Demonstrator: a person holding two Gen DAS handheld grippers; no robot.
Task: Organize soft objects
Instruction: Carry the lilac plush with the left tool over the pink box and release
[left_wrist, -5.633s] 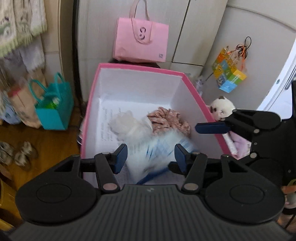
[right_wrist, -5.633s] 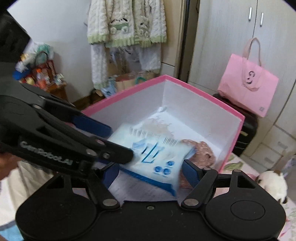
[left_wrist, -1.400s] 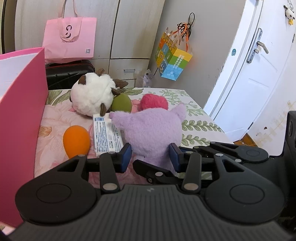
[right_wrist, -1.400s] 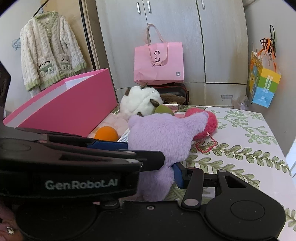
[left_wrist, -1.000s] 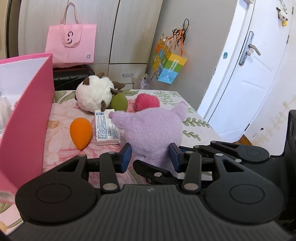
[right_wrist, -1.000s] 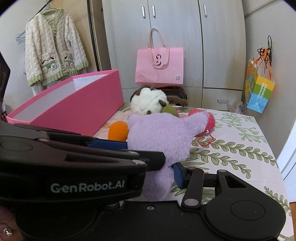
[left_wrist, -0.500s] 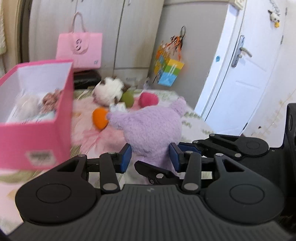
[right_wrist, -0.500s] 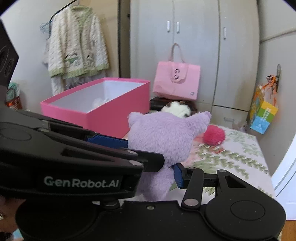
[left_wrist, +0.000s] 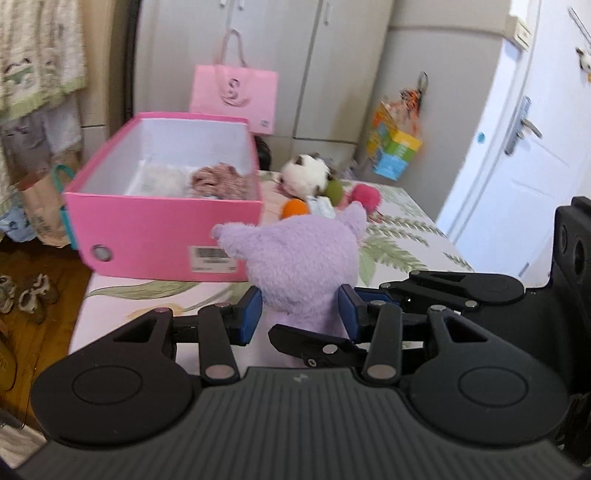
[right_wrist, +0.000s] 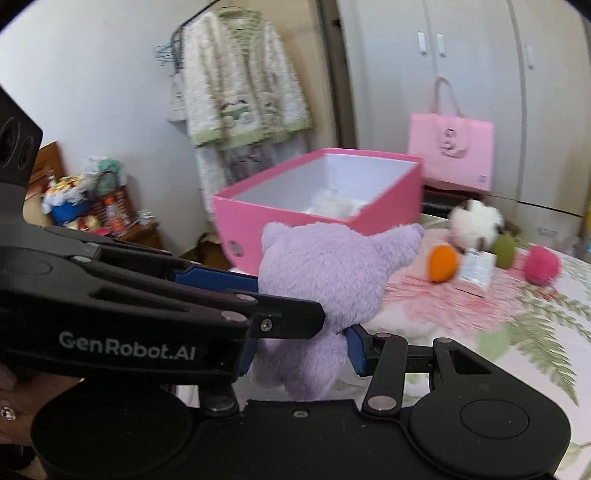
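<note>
The fluffy purple plush toy (left_wrist: 299, 258) was gripped between the fingers of both the left gripper (left_wrist: 301, 308) and right gripper (right_wrist: 301, 349), presumably for steadiness, with the open pink rectangular cardboard box (left_wrist: 162, 225) ahead.

Upright purple plush (left_wrist: 299, 258) beside pink box (left_wrist: 162, 229)

Left claw (left_wrist: 301, 308) level, blue pads (left_wrist: 252, 309) closed in on both flanks of the purple plush (left_wrist: 299, 258), gripping it. Right claw (right_wrist: 301, 349) clamped on the same plush from the other side, its upper finger crossing under the left claw's right pad. Both raised together, pointing forward.
</note>
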